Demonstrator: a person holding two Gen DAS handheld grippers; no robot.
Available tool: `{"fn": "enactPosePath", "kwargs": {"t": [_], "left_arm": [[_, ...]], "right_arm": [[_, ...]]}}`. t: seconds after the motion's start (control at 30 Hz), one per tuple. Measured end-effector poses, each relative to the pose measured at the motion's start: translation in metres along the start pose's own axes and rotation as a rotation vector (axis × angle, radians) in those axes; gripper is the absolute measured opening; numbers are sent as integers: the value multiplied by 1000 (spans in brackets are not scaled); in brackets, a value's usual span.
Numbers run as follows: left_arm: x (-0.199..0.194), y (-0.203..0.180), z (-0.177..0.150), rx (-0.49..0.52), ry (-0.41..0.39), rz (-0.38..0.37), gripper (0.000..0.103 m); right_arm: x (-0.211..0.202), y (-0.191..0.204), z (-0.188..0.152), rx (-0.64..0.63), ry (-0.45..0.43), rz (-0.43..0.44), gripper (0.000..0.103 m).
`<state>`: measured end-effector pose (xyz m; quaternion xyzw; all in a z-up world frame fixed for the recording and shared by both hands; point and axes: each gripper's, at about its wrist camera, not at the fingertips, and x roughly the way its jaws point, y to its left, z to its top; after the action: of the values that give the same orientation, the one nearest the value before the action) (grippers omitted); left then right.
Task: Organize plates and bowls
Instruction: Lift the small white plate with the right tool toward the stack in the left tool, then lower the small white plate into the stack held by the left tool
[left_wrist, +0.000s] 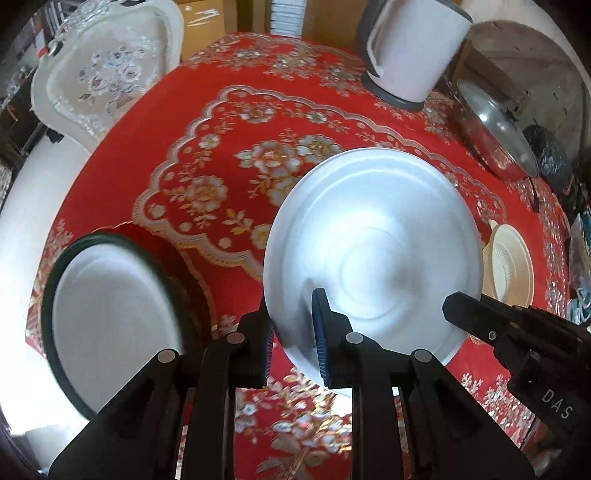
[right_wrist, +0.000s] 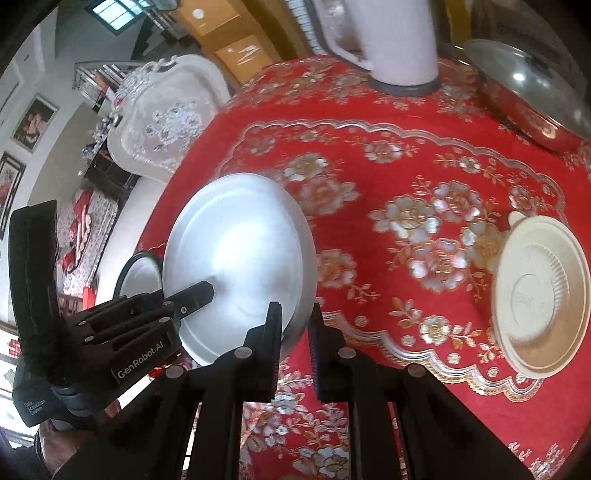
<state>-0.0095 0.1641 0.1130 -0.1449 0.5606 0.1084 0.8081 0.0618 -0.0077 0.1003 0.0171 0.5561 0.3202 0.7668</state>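
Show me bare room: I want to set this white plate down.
The white plate could go on the tablecloth's flowered middle, which is free and bordered by the kettle, the cream bowl and the dark-rimmed plate. The far right by the lidded pan is crowded.

Both views are bright, with fisheye bending and dark vignetting at the edges. Glare whitens the plate ahead of the fingers, which looks smeared by motion blur. The lid far ahead glints.

Black grippers w/ blue ribbed fingers, silver pins, white lettering.
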Motion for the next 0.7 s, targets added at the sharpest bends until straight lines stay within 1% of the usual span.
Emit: {"fn": "enactPosePath", "kwargs": {"t": [0.3, 0.53, 0.7], "left_arm": [[-32, 57, -22, -97, -27, 39, 19], [-43, 95, -38, -178, -30, 72, 19], [-47, 115, -45, -225, -33, 88, 19]], "right_arm": [[10, 58, -2, -136, 33, 53, 14], [29, 96, -4, -221, 82, 81, 14], [40, 120, -6, -270, 110, 102, 15]]}}
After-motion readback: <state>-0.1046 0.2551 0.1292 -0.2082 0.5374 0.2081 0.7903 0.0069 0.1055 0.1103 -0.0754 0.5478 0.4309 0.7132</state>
